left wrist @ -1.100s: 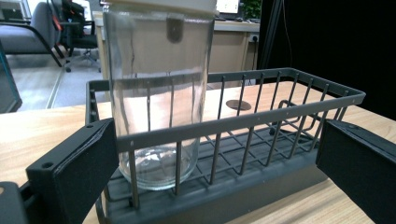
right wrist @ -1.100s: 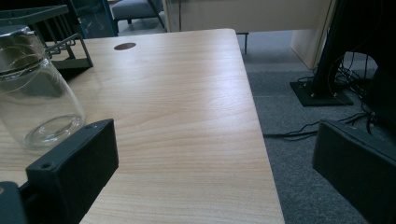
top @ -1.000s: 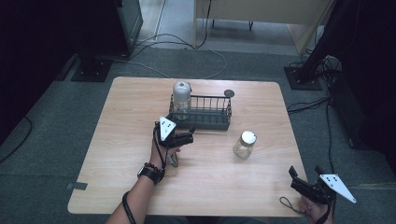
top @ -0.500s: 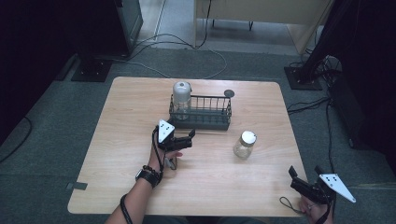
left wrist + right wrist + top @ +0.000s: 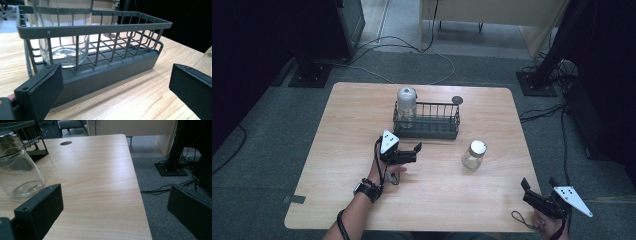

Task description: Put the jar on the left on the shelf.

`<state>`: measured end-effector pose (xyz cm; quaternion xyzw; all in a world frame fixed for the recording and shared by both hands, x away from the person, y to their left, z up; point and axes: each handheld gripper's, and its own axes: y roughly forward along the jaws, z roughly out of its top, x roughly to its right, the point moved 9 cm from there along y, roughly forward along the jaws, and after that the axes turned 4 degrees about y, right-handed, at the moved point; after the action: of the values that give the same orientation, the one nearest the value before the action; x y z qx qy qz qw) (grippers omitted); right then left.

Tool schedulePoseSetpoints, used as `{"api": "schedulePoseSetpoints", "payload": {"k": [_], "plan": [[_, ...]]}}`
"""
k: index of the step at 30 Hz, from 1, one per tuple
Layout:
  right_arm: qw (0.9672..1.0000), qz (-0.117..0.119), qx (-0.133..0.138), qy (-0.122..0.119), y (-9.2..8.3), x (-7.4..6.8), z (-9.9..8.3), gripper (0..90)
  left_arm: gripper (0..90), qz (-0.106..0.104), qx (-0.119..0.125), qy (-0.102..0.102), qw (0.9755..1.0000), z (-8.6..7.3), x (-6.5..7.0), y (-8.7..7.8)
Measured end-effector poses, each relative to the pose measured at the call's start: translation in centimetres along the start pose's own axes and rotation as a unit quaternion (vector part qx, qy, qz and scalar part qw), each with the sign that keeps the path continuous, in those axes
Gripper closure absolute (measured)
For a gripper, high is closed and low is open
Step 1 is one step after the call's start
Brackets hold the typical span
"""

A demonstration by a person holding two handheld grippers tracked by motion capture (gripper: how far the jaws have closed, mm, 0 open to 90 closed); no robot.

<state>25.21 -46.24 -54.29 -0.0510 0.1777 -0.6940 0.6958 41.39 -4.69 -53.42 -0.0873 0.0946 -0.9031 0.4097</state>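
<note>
Two claws work over a wooden surface (image 5: 337, 165). Left claw (image 5: 412, 152) is released and empty, just in front of a dark wire rack (image 5: 428, 122) that holds one upright glass jar (image 5: 406, 106). Right claw (image 5: 537, 192), also released, hangs well apart from a second jar (image 5: 473, 155), which stands ahead and to its left. Likely next: straddle that jar squarely below its lid before clenching. Both jars are cut off in the gripper views.

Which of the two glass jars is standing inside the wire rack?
The jar with the grey lid, at the left end of the wire rack. The other jar, with a white lid, stands on the bare table, right of the rack and in front of it.
</note>
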Motion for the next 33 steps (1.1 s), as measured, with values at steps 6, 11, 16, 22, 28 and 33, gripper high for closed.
{"api": "schedulePoseSetpoints", "payload": {"k": [6, 11, 16, 22, 28, 33], "plan": [[1.0, -0.001, 0.0, -0.001, 0.0, 0.0, 0.0, 0.1, 0.0, 0.013, -0.002, 0.008, 0.9999, -0.2, -0.6, -0.6], [1.0, -0.003, 0.0, -0.002, 0.0, 0.0, 0.0, 0.2, 0.0, 0.021, -0.001, 0.004, 0.9998, -0.3, -1.2, -1.0], [1.0, -0.005, -0.001, -0.004, 0.0, 0.0, 0.0, 0.2, 0.0, 0.03, -0.003, 0.001, 0.9995, -0.5, -1.8, -1.5], [1.0, -0.006, -0.001, -0.005, 0.0, 0.0, 0.0, 0.1, 0.0, 0.036, -0.01, 0.002, 0.9993, -0.7, -2.3, -2.0], [1.0, -0.005, 0.001, -0.004, 0.0, 0.0, 0.0, 0.1, 0.0, 0.046, -0.018, 0.003, 0.9988, -1.0, -2.9, -2.5], [1.0, -0.006, 0.003, -0.004, -0.1, 0.0, 0.0, 0.1, 0.0, 0.049, -0.021, 0.0, 0.9986, -1.2, -3.4, -3.1]]}}
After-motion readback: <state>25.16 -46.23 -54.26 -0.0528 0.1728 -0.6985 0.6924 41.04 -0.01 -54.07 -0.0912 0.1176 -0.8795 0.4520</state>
